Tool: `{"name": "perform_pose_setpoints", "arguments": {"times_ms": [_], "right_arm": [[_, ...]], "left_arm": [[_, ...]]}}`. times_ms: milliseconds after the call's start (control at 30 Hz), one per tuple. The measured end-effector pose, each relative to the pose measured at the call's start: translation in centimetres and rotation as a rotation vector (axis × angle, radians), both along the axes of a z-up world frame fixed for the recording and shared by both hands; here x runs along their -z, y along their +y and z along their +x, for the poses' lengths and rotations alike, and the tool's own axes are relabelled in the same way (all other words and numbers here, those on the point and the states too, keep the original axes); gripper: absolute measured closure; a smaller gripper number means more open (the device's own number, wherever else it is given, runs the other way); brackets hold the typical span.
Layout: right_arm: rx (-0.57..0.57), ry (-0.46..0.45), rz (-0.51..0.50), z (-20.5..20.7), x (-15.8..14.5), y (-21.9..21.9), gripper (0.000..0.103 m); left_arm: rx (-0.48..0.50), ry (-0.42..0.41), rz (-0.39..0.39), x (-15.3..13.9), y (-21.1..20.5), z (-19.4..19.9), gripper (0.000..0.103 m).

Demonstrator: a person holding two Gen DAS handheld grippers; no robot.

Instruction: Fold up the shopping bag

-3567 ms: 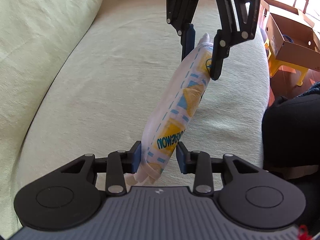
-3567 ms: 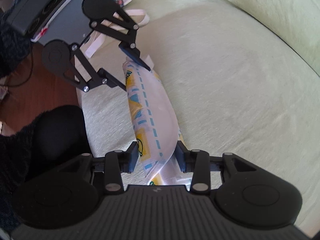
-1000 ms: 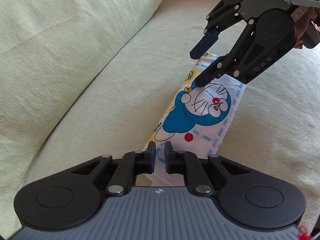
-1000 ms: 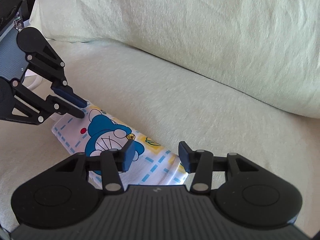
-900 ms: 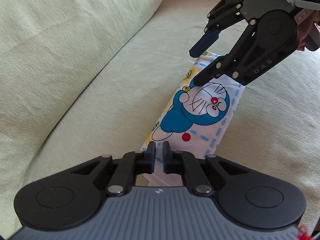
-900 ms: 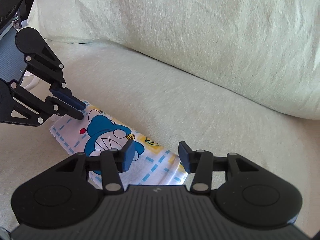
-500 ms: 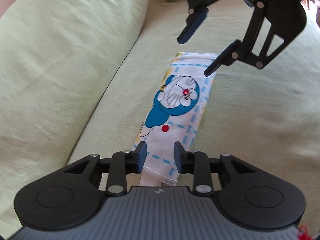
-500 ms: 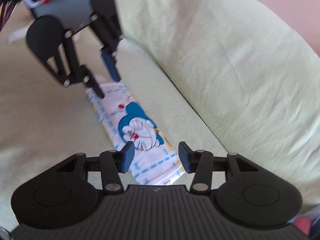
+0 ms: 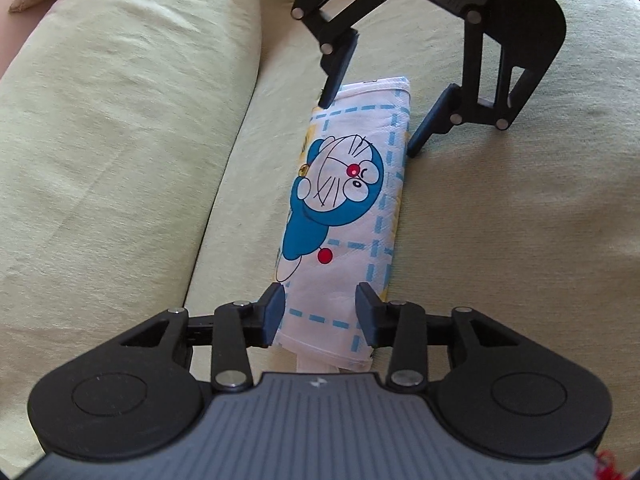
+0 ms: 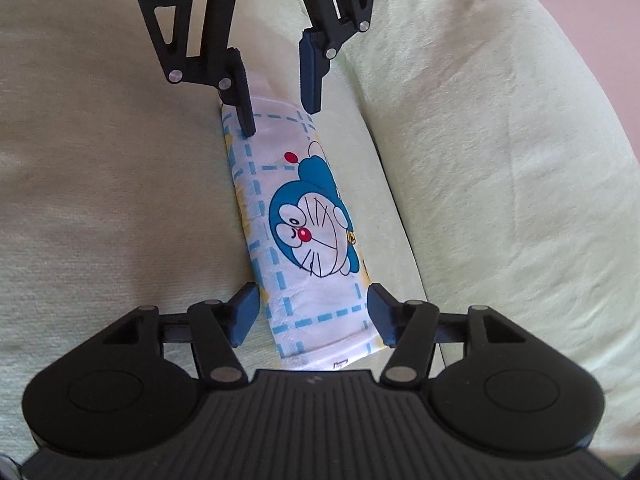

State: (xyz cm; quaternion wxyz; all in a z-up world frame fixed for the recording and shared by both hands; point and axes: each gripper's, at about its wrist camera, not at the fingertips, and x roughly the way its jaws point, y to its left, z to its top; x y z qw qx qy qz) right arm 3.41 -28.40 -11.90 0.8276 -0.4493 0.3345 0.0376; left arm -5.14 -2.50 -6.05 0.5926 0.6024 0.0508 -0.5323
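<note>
I saw the bag (image 9: 352, 208) lying flat on the pale green seat cushion (image 9: 500, 240), folded lengthwise into a long narrow strip. It was white cloth with a dashed light-blue grid and yellow showing along its edges. A blue cartoon cat with a red nose and a red tail ball faced up near the middle. One long side ran just beside the back cushion (image 9: 120, 140). A white strap end (image 9: 316, 364) poked out from one short end.

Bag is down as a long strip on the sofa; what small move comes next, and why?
Probably close both opening grippers on its ends to fold it in half: the shopping bag lies flat, left gripper and right gripper each straddling one end, pads off it.
</note>
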Motion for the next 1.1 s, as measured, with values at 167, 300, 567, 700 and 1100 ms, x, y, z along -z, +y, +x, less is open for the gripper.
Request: {"name": "perform_pose_setpoints", "arguments": {"times_ms": [167,300,567,700,1100], "right_arm": [[-0.004,0.1,0.037,1.4,-0.1,-0.1,0.058],[-0.014,0.161,0.054,2.3,-0.5,-0.6,0.058],[-0.01,0.188,0.077,2.8,-0.9,-0.8,0.057],[-0.018,0.181,0.067,2.5,-0.9,-0.5,0.057],[-0.051,0.065,-0.016,2.3,1.3,0.2,0.062]], "left_arm": [[-0.007,0.019,0.005,-0.1,-0.4,0.4,0.056],[-0.004,0.026,0.009,-0.5,-0.4,0.6,0.056],[0.045,0.042,0.07,0.3,1.3,-0.2,0.055],[0.056,-0.015,0.068,1.5,0.7,0.7,0.055],[0.068,0.079,0.032,2.2,-1.4,4.3,0.052]]}}
